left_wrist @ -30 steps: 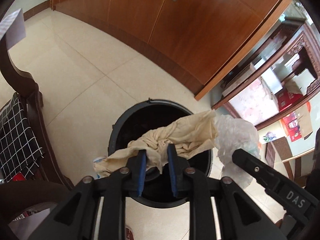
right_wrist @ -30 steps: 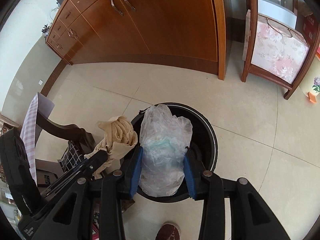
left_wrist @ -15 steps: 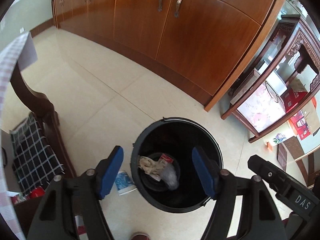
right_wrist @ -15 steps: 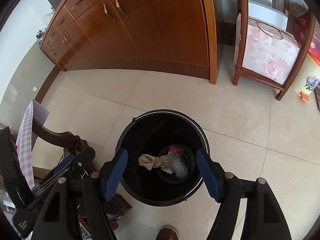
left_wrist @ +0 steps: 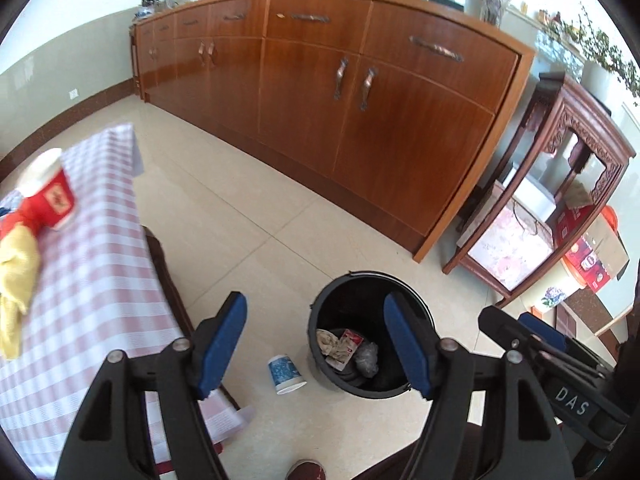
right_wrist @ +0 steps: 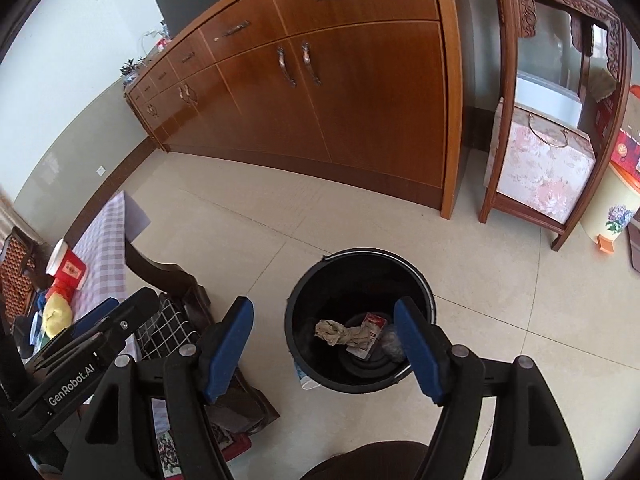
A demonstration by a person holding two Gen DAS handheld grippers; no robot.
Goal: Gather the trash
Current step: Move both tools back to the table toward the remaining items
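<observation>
Both grippers have risen well above the round black plastic bin, and a red-and-white checked tablecloth has come into view. The left gripper and right gripper gape wide, holding nothing. Inside the bin lie three pieces of trash: one crumpled beige cloth, one red-and-white wrapper, one clear plastic bag. One blue-and-white paper cup lies on the tiles just beside the bin.

Black bin mouth unobstructed from above; table edge crowds its left
</observation>
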